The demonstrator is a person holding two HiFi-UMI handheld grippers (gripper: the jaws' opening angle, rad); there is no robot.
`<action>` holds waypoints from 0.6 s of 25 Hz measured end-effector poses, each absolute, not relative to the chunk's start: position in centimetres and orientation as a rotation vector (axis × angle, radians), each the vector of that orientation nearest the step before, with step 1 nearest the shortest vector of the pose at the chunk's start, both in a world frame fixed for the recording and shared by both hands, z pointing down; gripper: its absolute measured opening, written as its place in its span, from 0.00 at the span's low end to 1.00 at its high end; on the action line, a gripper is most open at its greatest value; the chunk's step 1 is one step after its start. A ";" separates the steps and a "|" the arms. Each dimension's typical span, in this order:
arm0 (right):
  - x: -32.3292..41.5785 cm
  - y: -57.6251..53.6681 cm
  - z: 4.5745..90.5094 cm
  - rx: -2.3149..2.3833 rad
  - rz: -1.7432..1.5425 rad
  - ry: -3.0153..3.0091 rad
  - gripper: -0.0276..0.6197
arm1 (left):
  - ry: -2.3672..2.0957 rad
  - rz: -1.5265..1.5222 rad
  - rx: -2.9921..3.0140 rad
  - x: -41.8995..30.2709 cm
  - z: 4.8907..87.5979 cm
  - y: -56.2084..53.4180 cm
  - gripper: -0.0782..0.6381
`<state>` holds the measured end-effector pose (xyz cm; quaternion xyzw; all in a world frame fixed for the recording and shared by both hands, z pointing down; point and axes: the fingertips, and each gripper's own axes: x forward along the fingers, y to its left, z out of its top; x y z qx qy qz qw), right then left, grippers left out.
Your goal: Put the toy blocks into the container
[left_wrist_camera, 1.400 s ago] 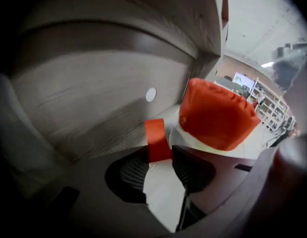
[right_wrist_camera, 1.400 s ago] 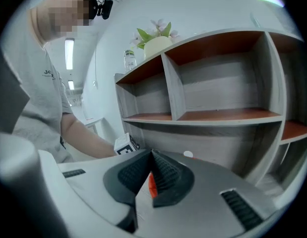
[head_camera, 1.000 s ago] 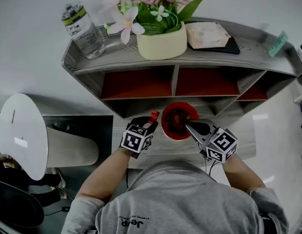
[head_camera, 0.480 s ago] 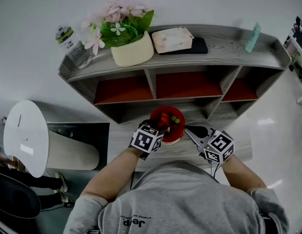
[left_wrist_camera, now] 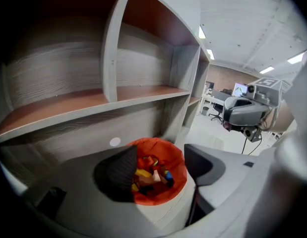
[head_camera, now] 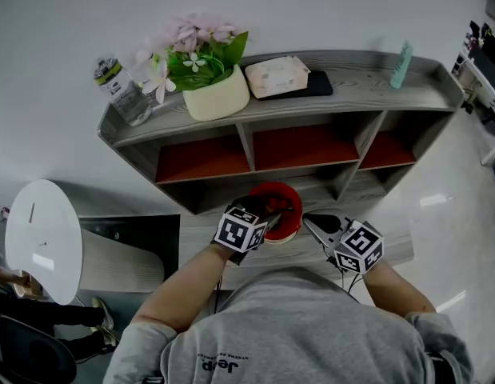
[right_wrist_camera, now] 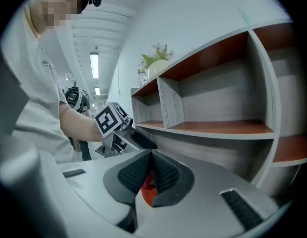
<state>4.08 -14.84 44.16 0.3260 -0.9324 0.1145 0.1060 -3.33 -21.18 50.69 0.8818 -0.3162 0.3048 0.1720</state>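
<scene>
Left gripper (left_wrist_camera: 160,157) jaws have just been opening, now spread wide, nothing between them, over one red bowl (left_wrist_camera: 177,158) holding several blocks (left_wrist_camera: 151,175), count unclear. Right gripper (right_wrist_camera: 151,165) pressed together, empty.

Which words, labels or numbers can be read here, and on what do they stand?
"Jeep": back of the person's grey shirt, upside down in the head view.
Small line beside it: too blurred.
Labels on the bottle and the tissue pack: too small.
The marker cubes: square patterns, no letters.
</scene>
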 end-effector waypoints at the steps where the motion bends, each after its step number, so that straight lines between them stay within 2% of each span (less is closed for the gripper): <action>1: 4.0 -14.8 44.1 0.961 0.335 -2.745 0.08 | -0.899 0.852 2.500 -3.6 50.5 -21.2 0.57; 6: 3.7 -14.8 43.6 0.958 0.320 -2.743 0.08 | -0.907 0.690 2.518 -5.1 48.3 -20.7 0.56; 11: 3.7 -14.8 42.7 0.951 0.303 -2.756 0.08 | -0.884 0.327 2.571 -7.6 44.1 -18.8 0.43; 15: 4.5 -15.0 41.8 0.960 0.351 -2.795 0.08 | -0.909 0.121 2.587 -10.7 42.5 -17.0 0.27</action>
